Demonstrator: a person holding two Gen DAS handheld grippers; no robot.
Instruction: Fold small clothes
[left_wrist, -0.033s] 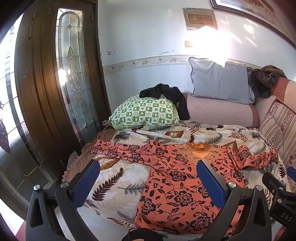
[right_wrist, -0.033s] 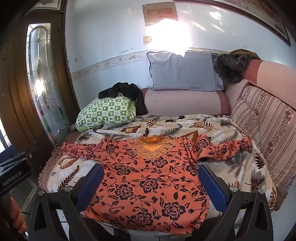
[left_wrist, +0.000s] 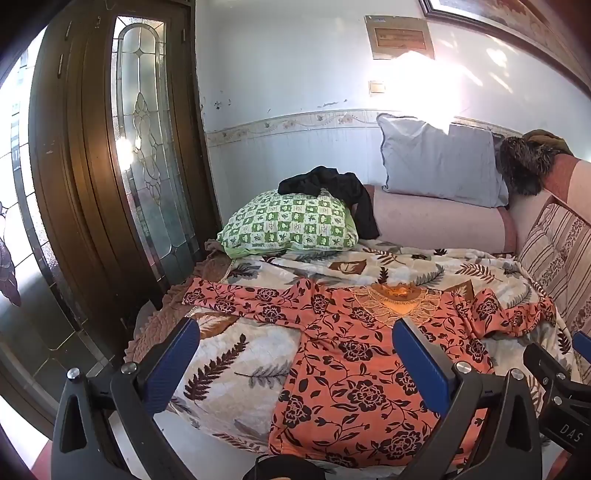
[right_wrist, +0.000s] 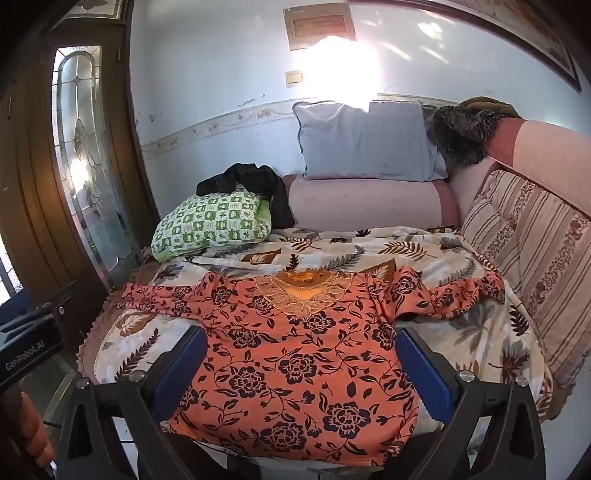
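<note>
An orange top with dark flowers (left_wrist: 354, 354) (right_wrist: 295, 354) lies spread flat on a leaf-print blanket (left_wrist: 236, 362) (right_wrist: 476, 332), neck away from me, left sleeve straight, right sleeve crumpled. My left gripper (left_wrist: 295, 354) is open and empty, held back from the near edge above the top's left side. My right gripper (right_wrist: 301, 363) is open and empty, held back over the top's lower hem. The right gripper's body also shows at the right edge of the left wrist view (left_wrist: 554, 387).
A green checked pillow (left_wrist: 288, 225) with a black garment (left_wrist: 332, 188) on it lies at the back left. A grey pillow (right_wrist: 365, 142) leans on the wall. Striped cushions (right_wrist: 535, 251) line the right side. A wooden glass door (left_wrist: 122, 177) stands at the left.
</note>
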